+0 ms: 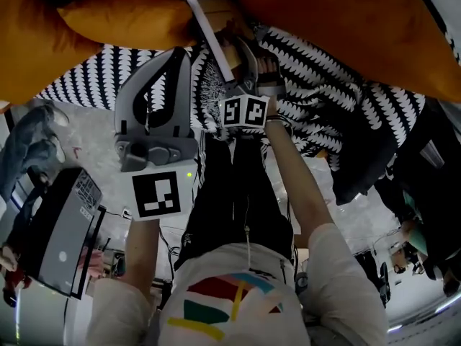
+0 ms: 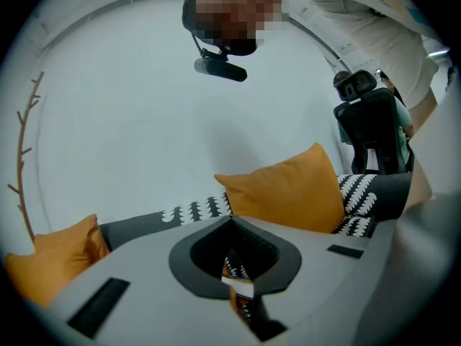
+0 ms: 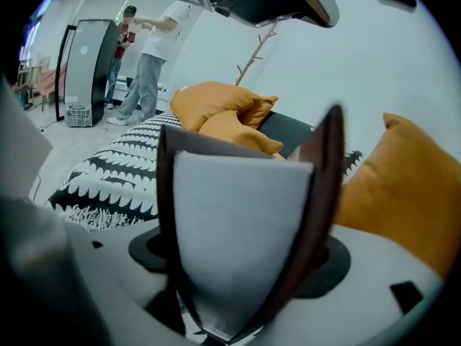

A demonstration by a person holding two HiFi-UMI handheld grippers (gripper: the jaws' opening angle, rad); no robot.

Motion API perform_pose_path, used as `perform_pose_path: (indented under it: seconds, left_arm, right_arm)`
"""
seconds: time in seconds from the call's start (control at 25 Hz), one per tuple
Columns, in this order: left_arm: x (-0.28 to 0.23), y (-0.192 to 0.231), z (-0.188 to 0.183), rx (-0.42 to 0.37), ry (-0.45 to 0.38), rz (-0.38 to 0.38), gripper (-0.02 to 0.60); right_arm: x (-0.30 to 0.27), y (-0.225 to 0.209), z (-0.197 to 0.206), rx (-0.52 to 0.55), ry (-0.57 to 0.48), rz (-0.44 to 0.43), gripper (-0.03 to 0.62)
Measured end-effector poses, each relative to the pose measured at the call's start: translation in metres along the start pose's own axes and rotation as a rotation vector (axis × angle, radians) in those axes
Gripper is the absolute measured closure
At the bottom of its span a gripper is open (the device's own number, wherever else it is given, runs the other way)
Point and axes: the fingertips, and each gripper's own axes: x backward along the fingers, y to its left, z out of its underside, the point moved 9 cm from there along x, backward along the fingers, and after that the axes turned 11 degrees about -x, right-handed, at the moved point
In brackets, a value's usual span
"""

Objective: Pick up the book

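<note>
Pages of the book (image 3: 238, 229) fill my right gripper view. It stands clamped between the jaws of my right hand-held gripper (image 1: 243, 67), its 2 dark covers splayed in a V with the pale page block between them. In the head view it shows as a thin pale strip slanting up and left from those jaws, in front of the orange cushions (image 1: 130, 16), with the black-and-white throw (image 1: 324, 92) beyond. My left hand-held gripper (image 2: 232, 225) hangs just beside the right one. Its jaws are together with nothing between them, and only a sliver of throw shows through the slit. Past its tips 1 cushion leans against the pale wall (image 2: 130, 121). In the right gripper view a person in a white shirt (image 3: 162, 42) stands far off beside a tall dark cabinet (image 3: 86, 63).
</note>
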Motion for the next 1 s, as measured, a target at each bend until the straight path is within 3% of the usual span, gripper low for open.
perform_pose_path:
  seconds: [0.24, 0.32, 0.48, 0.52, 0.64, 0.84, 1.0]
  left_arm:
    - [0.011, 0.007, -0.014, -0.012, -0.016, -0.031, 0.577]
    - [0.015, 0.008, -0.023, -0.016, -0.022, -0.03, 0.577]
    - [0.033, 0.014, -0.053, -0.005, -0.039, -0.049, 0.577]
    - [0.038, 0.017, -0.061, -0.002, -0.046, -0.059, 0.577]
    - [0.053, 0.031, -0.088, -0.001, -0.07, -0.09, 0.577]
    - [0.089, 0.051, -0.137, 0.015, -0.081, -0.122, 0.577]
    - [0.111, 0.064, -0.17, 0.068, -0.13, -0.164, 0.577]
  right_arm:
    - [-0.003, -0.003, 0.005, 0.038, 0.03, 0.027, 0.196]
    - [0.001, -0.016, -0.003, 0.009, 0.037, 0.053, 0.27]
    - [0.023, -0.052, -0.029, -0.17, 0.078, 0.07, 0.424]
    - [0.028, -0.062, -0.036, -0.208, 0.1, 0.066, 0.437]
    - [0.043, -0.084, -0.061, -0.266, 0.134, 0.053, 0.441]
    - [0.109, -0.102, -0.119, -0.336, 0.085, 0.063, 0.441]
    - [0.177, -0.134, -0.178, -0.405, -0.03, 0.173, 0.441]
